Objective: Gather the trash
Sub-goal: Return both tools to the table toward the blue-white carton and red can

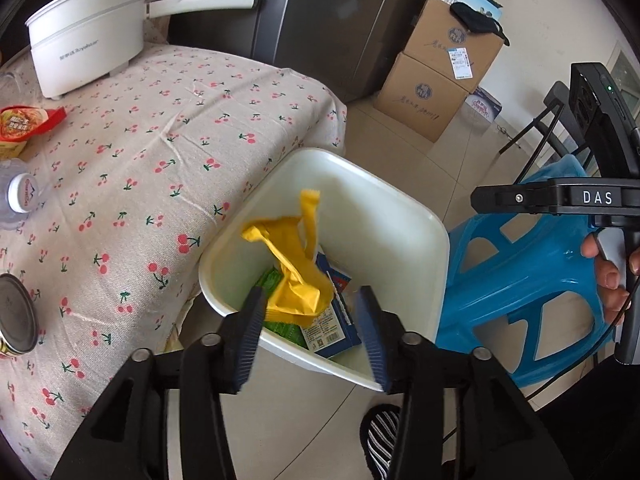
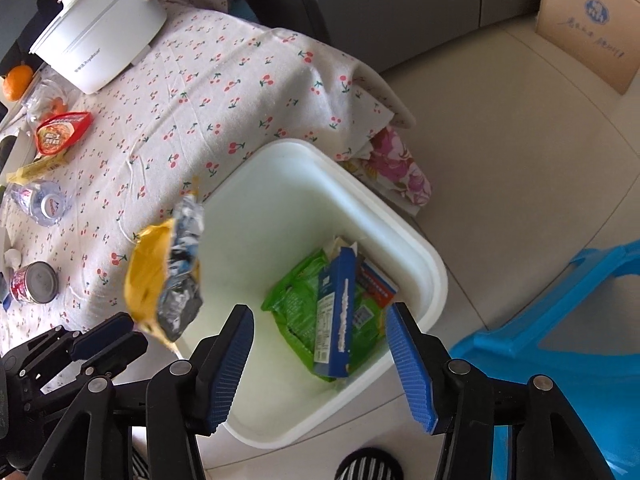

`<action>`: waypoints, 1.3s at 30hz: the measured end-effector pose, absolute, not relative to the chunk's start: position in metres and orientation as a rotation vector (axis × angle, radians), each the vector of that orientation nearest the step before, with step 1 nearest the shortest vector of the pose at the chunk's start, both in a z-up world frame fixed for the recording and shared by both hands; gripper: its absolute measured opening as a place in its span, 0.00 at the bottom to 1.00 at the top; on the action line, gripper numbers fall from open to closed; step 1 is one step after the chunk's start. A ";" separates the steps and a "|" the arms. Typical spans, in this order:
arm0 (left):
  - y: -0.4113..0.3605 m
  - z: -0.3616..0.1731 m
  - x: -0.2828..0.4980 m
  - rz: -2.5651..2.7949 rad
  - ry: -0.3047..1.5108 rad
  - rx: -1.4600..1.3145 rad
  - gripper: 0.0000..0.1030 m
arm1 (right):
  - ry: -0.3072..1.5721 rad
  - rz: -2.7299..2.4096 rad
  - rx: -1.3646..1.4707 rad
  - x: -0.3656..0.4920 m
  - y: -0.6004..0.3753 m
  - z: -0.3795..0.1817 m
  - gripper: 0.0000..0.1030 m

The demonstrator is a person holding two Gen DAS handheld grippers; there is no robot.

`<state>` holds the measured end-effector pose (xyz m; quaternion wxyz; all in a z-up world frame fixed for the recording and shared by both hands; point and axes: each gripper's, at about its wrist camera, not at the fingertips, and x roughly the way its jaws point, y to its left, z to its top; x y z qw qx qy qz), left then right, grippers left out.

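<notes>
A white trash bin (image 1: 408, 216) (image 2: 400, 224) stands on the floor beside the table. Inside lie a green wrapper (image 2: 296, 300) and a blue carton (image 2: 334, 312) (image 1: 340, 328). My left gripper (image 1: 312, 328) is open above the bin's near rim. A yellow crumpled wrapper (image 1: 292, 276) hangs loose in the air just beyond its fingertips, over the bin; it also shows in the right wrist view (image 2: 164, 276) with its silver lining. My right gripper (image 2: 320, 356) is open and empty above the bin.
The cherry-print table (image 1: 152, 152) carries a white electric pot (image 1: 88, 40), a red snack pack (image 1: 24, 120), a crushed bottle (image 1: 20, 196) and a can (image 1: 16, 316). A blue plastic stool (image 1: 520, 276) stands right of the bin. Cardboard boxes (image 1: 440, 72) sit behind.
</notes>
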<state>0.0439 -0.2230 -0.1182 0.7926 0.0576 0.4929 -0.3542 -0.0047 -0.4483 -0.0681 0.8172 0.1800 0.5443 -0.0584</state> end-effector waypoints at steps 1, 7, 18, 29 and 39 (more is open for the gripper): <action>-0.220 -0.116 0.043 -0.757 1.057 0.118 0.63 | 1.156 -0.128 0.375 -0.004 -0.448 -0.067 0.61; -0.199 -0.094 0.038 -0.722 1.025 0.124 0.73 | 1.126 -0.119 0.327 -0.001 -0.437 -0.055 0.65; -0.110 -0.061 0.038 -0.542 0.968 0.132 0.86 | 1.073 -0.053 0.220 0.018 -0.384 -0.032 0.77; 0.013 -0.042 0.051 -0.289 0.950 0.020 0.92 | 1.046 0.017 0.129 0.038 -0.303 -0.025 0.83; 0.107 -0.051 0.092 -0.086 0.908 -0.126 0.92 | 1.057 0.105 0.053 0.056 -0.225 -0.028 0.84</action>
